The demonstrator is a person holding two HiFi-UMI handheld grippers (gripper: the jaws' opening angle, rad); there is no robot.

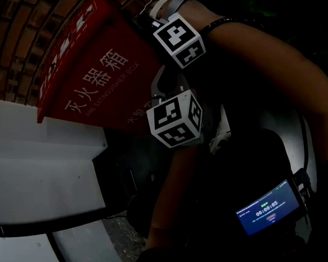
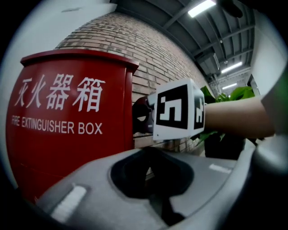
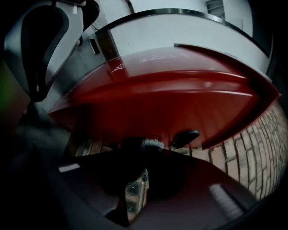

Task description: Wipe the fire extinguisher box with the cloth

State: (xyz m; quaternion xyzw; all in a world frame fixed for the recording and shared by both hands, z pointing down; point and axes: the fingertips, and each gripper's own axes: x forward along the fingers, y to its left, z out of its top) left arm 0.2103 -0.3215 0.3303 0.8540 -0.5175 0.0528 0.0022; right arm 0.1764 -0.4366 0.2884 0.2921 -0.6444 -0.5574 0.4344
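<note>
The red fire extinguisher box (image 1: 93, 76) with white lettering stands against a brick wall; its front fills the left gripper view (image 2: 67, 134). My right gripper (image 1: 156, 9) is at the box's right side by the wall (image 2: 142, 115). In its own view the right gripper (image 3: 144, 155) is shut, with a tuft of grey cloth (image 3: 152, 143) showing at its tips, close under the red box (image 3: 180, 99). My left gripper (image 1: 158, 84) hovers in front of the box, a little off its front face, jaws shut on nothing visible (image 2: 150, 168). It also shows as a grey shape (image 3: 40, 49).
A brick wall (image 2: 153, 58) runs behind the box. A white curved wall (image 1: 37, 164) lies to the left. Green plants (image 2: 227, 94) stand beyond the right arm. A small lit screen (image 1: 267, 207) hangs on the person's front. A black latch (image 3: 184, 137) sits near the cloth.
</note>
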